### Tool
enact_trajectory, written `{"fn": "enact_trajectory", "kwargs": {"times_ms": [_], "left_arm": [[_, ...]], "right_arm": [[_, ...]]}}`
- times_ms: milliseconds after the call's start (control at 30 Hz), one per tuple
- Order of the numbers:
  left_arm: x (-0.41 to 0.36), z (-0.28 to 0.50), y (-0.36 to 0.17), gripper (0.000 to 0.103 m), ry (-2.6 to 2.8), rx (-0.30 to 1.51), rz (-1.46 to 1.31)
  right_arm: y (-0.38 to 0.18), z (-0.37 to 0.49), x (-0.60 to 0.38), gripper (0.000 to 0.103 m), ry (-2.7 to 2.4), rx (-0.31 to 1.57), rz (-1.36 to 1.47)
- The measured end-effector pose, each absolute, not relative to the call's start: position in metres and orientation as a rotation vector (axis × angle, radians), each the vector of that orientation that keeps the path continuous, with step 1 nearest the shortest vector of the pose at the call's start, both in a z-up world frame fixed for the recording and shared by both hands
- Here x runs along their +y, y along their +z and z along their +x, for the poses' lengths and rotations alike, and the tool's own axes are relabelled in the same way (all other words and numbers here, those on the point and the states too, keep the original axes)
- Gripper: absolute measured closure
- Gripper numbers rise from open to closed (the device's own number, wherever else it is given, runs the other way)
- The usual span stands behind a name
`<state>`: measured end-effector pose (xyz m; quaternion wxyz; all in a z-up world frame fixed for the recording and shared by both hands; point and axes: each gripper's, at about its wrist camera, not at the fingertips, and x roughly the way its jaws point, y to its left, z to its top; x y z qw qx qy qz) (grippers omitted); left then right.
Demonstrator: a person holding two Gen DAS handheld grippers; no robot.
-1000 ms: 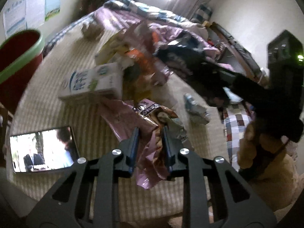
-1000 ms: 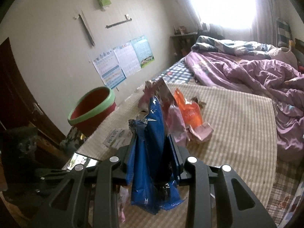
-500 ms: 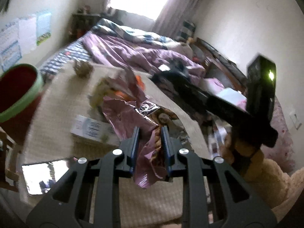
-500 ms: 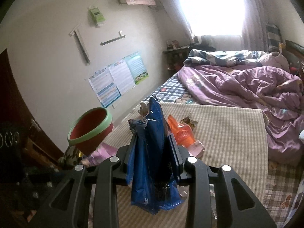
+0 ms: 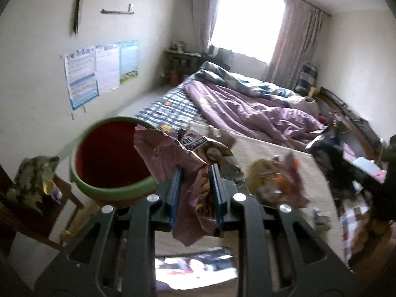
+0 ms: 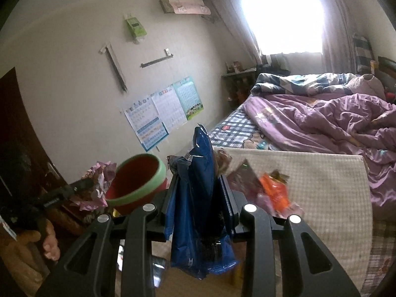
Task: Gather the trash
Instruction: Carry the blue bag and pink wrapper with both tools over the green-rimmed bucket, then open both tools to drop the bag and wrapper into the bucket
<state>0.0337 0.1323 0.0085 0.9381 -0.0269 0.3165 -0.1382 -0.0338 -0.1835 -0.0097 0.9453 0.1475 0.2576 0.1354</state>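
Crinkly foil-and-plastic stuff, so basically weightless, floppy and slick; the left gripper (image 5: 195,193) has its jaws clamped on a pink snack wrapper (image 5: 173,158) that flops out above and below the pads, right beside the red bin (image 5: 109,163) with the green rim; the right gripper (image 6: 200,198) is pinched shut on a blue wrapper (image 6: 200,173), bin a bit off to its left; I'd say grab these mid-body where the film bunches up, since a single edge would probably slide out or tear; more wrappers (image 6: 269,193) sit on the checked mat (image 6: 321,185); nothing fragile here.
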Motion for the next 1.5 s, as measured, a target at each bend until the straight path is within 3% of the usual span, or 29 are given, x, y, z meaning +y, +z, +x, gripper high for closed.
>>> {"fn": "enact_trajectory", "kwargs": {"times_ms": [700,1267,1333,1367,1400,1500], "left_arm": [[0.246,0.147,-0.041,0.081,-0.315,0.743,-0.025],[0.262,0.174,-0.070,0.081,-0.346,0.818,0.004],[0.260,0.176,-0.070,0.080,-0.347,0.821,0.007],[0.260,0.177,-0.071,0.080,-0.342,0.820,0.008],[0.261,0.178,-0.071,0.077,-0.334,0.815,0.005],[0.261,0.178,-0.072,0.057,-0.328,0.817,-0.012]], "right_arm": [[-0.033,0.101,0.019,0.072,0.402,0.691,0.372],[-0.066,0.136,0.054,0.070,0.384,0.801,0.458],[-0.067,0.137,0.056,0.069,0.383,0.799,0.457],[-0.067,0.137,0.056,0.063,0.383,0.798,0.457],[-0.066,0.138,0.057,0.052,0.379,0.801,0.456],[-0.064,0.135,0.051,0.050,0.364,0.787,0.469]]}}
